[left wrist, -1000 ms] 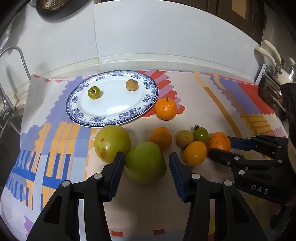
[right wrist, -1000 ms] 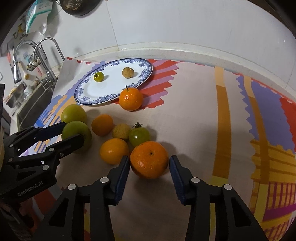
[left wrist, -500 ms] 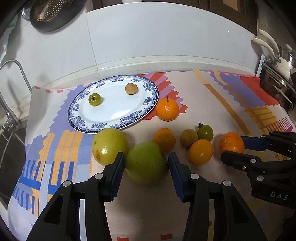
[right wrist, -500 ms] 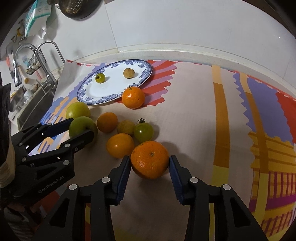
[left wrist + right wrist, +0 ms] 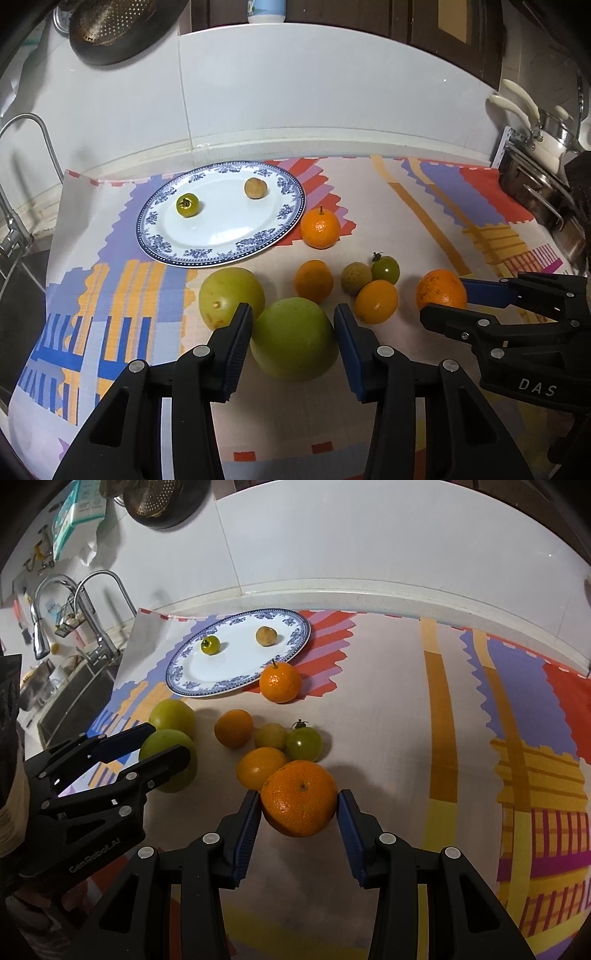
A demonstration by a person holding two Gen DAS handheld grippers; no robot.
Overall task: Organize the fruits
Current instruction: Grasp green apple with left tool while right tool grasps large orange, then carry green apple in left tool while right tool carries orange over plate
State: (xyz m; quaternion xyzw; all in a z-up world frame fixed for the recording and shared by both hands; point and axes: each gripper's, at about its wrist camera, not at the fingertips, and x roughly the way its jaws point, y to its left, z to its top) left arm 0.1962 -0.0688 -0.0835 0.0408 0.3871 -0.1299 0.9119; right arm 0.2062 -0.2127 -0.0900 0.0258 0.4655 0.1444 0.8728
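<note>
Left tool (image 5: 293,334), lower centre, grips the green apple (image 5: 293,339). Right tool (image 5: 297,806), lower centre, clamps the large orange (image 5: 299,797).

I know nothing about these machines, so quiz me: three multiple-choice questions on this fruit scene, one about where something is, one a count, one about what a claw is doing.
1. Where does the orange with the stem sit?
A. on the plate
B. on the cloth beside the plate's rim
C. in the sink

2. How many fruits lie on the plate?
A. none
B. two
C. five

3. What is the right claw doing?
A. gripping the large orange
B. hanging wide open over the plate
C. holding a green tomato

Answers:
1 B: it rests on the patterned cloth just off the blue rim.
2 B: only a small green tomato and a small brown fruit are there.
3 A: both pads press on the orange's sides.
</note>
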